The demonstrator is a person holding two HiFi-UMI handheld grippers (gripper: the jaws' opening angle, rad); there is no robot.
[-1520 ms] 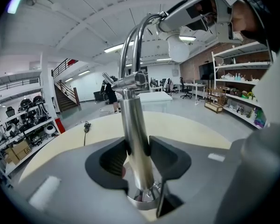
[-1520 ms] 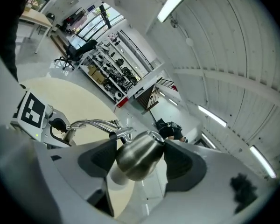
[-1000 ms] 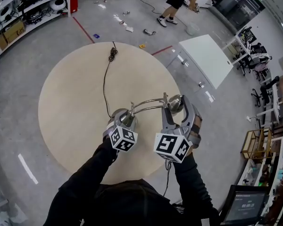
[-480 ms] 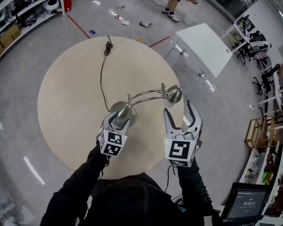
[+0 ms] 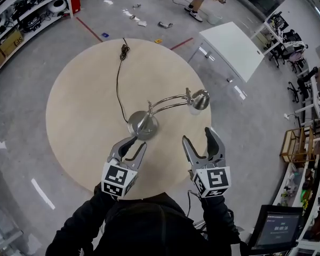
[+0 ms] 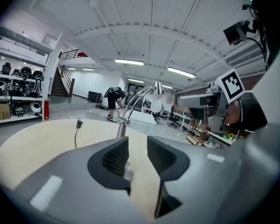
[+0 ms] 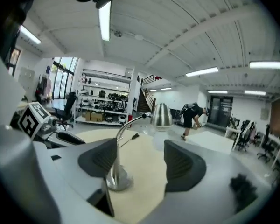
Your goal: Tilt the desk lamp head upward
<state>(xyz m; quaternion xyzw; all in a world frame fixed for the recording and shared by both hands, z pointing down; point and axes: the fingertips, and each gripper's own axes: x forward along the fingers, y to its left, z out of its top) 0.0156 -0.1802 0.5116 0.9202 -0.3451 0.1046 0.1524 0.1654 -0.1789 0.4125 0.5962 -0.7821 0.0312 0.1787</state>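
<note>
Right claw (image 5: 198,135) spread, empty; left claw (image 5: 134,144) has just been closing, not shut, nothing between. Lamp head (image 5: 200,98) is probably slick, rigid metal: pinch the shade, pin the base (image 5: 143,125).

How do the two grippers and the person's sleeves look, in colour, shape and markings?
Both the left gripper and the right gripper are grey, each with two curved jaws lined with dark ribbed pads. Each carries a white cube printed with black square markers. The person wears black sleeves.
</note>
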